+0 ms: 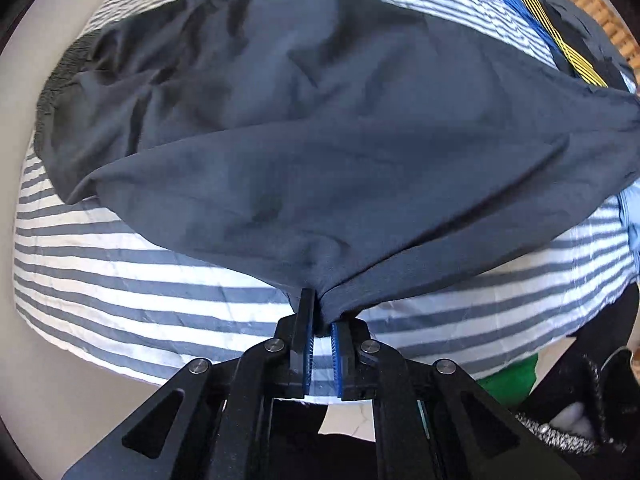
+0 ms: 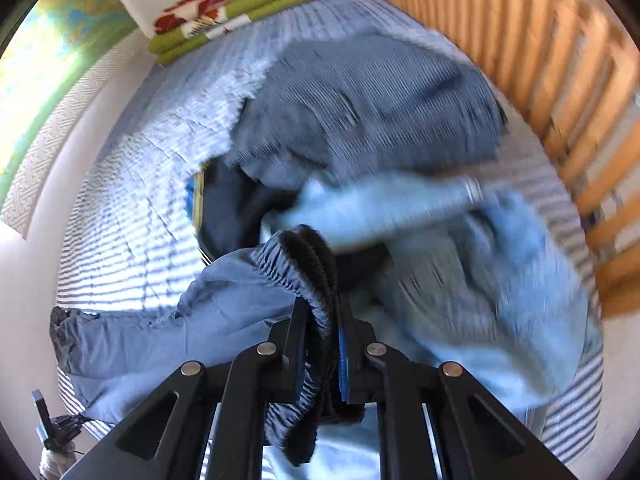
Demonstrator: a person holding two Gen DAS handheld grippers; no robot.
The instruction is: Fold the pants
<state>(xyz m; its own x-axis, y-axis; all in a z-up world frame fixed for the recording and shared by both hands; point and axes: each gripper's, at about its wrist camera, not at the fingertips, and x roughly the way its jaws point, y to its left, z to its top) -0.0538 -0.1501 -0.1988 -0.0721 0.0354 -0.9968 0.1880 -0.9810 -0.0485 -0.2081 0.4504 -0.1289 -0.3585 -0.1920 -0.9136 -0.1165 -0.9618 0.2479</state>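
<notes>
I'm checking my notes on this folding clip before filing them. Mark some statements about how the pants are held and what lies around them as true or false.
1. The left tongs pinch a tip of the dark pants. True.
2. The right tongs are empty. False: they grip the pants' elastic waistband.
3. The bedcover is plain white. False: it is striped grey and white.
4. Folded green and red cloths lie at the bed's far end. True.
5. A wooden slatted frame stands beside the bed. True.
</notes>
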